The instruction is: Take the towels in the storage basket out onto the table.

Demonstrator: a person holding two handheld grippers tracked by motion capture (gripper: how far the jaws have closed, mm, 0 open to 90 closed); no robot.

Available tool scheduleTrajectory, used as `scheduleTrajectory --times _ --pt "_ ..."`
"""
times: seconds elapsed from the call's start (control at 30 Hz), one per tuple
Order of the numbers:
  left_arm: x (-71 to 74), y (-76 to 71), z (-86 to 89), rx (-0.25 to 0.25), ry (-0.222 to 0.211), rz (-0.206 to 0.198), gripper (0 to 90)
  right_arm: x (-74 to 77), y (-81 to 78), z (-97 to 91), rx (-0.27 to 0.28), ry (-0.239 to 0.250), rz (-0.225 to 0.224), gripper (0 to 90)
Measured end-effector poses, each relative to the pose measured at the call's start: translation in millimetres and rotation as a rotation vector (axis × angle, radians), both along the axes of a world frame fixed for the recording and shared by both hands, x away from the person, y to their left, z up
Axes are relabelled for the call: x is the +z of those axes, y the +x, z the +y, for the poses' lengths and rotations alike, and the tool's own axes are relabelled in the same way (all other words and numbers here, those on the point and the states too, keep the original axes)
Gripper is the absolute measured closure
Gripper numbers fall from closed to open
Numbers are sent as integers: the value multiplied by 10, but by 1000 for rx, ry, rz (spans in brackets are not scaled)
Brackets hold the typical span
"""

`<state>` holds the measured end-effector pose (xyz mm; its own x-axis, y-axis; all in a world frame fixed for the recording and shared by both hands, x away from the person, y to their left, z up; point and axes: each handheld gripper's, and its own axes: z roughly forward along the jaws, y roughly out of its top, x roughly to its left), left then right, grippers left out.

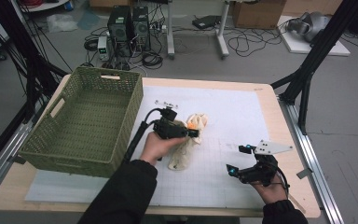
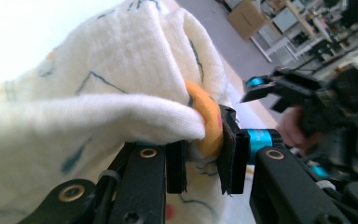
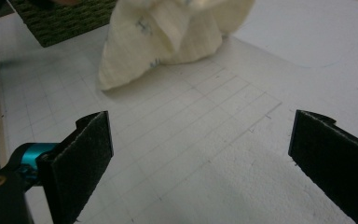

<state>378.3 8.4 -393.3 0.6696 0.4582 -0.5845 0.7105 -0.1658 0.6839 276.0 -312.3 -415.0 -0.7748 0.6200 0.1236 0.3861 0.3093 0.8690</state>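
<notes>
Your left gripper [image 1: 193,133] clamps the one cream cloth [image 1: 186,147]; your right gripper [image 1: 240,159] has its jaws wide apart; one green basket [image 1: 86,123] stands beside.

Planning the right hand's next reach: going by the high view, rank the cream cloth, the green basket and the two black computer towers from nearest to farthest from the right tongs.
1. Cream cloth: just left of the right tongs, on the white mat.
2. Green basket: farther left, at the table's left edge.
3. Computer towers: on the floor beyond the table's far edge.
</notes>
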Motion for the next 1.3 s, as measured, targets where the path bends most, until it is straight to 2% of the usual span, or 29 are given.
scheduleTrajectory --times 0.03,0.07,0.13,0.27,0.3,0.4,0.43,0.5,0.57,0.73,0.93,1.03,1.13,1.3 --pt "-71 -24 -69 6 45 -25 751 -3 1 1 -2 -2 0 53" --pt "-141 -46 -121 9 70 -40 749 -5 2 0 -1 -2 -1 54" --pt "-240 -84 -192 30 85 -74 744 -5 -4 -9 -3 -1 2 54" --pt "-308 -143 -307 49 158 -146 700 -17 11 -30 -9 5 3 54" --pt "-316 -149 -320 54 166 -152 673 -19 15 -25 -10 9 9 53" --pt "-344 -155 -338 72 229 -185 641 -24 30 -12 -5 9 9 53" --pt "-356 -153 -336 78 235 -182 613 -25 36 -7 -7 9 6 53" --pt "-377 -153 -317 94 235 -187 583 -27 41 7 -3 10 14 54" --pt "-393 -154 -319 110 252 -193 509 -30 48 16 -2 12 14 53" --pt "-384 -175 -296 109 266 -233 387 -38 75 37 0 19 18 53" --pt "-327 -245 -218 102 287 -290 345 -65 102 71 6 3 18 53" --pt "-289 -275 -166 103 273 -296 336 -73 102 70 5 3 26 54" --pt "-247 -313 -112 99 263 -318 332 -79 102 71 3 5 29 54" --pt "-235 -356 0 108 248 -327 332 -83 88 74 5 0 30 54"
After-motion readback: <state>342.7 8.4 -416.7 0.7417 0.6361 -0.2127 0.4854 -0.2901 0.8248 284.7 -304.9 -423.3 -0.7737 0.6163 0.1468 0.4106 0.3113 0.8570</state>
